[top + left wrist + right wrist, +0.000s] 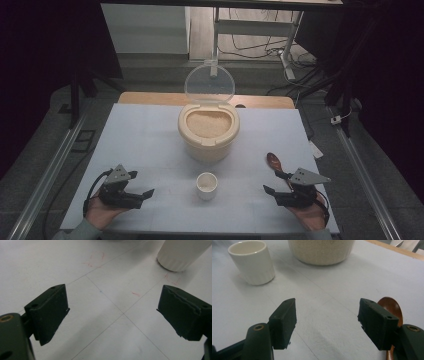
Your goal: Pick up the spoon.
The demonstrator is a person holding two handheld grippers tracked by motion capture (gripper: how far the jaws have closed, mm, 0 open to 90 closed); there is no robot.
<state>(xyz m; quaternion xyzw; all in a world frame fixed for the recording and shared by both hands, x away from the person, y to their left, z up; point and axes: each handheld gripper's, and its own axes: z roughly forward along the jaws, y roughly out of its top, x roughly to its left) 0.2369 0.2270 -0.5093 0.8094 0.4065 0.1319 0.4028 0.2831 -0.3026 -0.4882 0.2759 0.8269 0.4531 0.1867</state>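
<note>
High view: left gripper (142,184), right gripper (271,183) both spread wide, empty.

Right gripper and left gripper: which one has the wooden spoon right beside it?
The right gripper: the brown spoon lies just beyond it, while the left gripper has only bare table nearby.

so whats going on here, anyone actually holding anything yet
Nothing is being held. A person rests a gripper in each hand near the table's front edge: the left gripper and the right gripper both have their jaws open and empty. Between them stands a small white cup. Behind it sits a cream container of pale grains, its clear lid flipped up. A brown wooden spoon lies beside the right gripper.
</note>
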